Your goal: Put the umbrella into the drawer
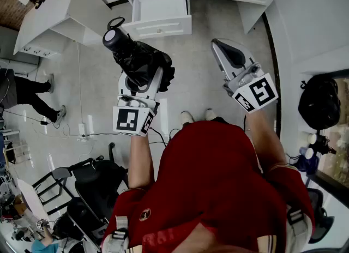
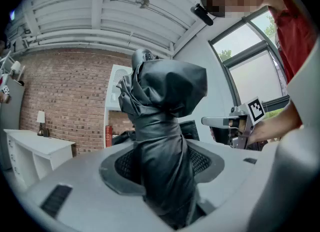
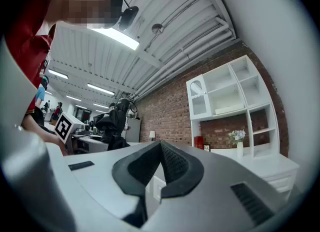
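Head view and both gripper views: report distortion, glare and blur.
Head view: wide-angle bowing at the edges, drawer evenly lit. Left gripper view: fisheye, dark corners, window washed out, umbrella sharp. Right gripper view: fisheye, ceiling light glaring.

**A:** What is the person wearing?

**B:** A dark red short-sleeved shirt [image 1: 212, 175] with a small round emblem [image 1: 144, 214], pale buckled straps [image 1: 121, 235] over both shoulders, and white shoes [image 1: 187, 117].

**A:** And the tools?

**B:** The left gripper [image 1: 143, 76] and right gripper [image 1: 224, 50] are pale grey with black ribbed pads [image 3: 175, 163]. Each carries a white cube [image 1: 131, 120] printed with black square markers.
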The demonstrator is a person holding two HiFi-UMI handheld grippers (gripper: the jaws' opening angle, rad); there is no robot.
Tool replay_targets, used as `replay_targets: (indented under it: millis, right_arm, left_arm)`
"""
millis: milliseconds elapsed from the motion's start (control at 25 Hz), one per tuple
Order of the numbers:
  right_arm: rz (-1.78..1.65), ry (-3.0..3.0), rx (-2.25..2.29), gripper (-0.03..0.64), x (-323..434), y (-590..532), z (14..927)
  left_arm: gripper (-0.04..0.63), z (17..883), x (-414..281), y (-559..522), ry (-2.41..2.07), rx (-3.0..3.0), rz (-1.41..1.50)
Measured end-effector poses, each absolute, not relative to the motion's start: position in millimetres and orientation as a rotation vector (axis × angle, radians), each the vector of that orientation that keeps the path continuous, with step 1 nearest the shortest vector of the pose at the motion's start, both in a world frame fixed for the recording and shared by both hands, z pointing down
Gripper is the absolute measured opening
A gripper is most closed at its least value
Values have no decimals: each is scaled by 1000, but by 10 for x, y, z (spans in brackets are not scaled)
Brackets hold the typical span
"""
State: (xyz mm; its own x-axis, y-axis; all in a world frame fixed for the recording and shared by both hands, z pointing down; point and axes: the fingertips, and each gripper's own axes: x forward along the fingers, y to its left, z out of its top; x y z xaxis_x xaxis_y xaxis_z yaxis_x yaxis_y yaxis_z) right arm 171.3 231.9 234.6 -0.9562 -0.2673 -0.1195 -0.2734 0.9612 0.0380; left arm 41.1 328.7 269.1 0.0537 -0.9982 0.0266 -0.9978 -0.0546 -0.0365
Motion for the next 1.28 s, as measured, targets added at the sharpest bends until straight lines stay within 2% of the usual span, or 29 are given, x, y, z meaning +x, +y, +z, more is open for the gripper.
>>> replay_targets:
  millis: [440, 760, 1280]
  right_arm:
    - [44, 2984, -469, -2, 1582, 2303, 2441]
    - [41, 2995, -520, -2, 1248, 2283, 2456]
    - [6, 2957, -535, -2, 722, 883, 2621]
  left_arm:
    - [239, 2749, 245, 3282, 2102, -2291, -98]
    - [239, 2712, -255, 3208, 2084, -2308, -108]
    - [239, 2907, -905, 1960, 2100, -2325, -240]
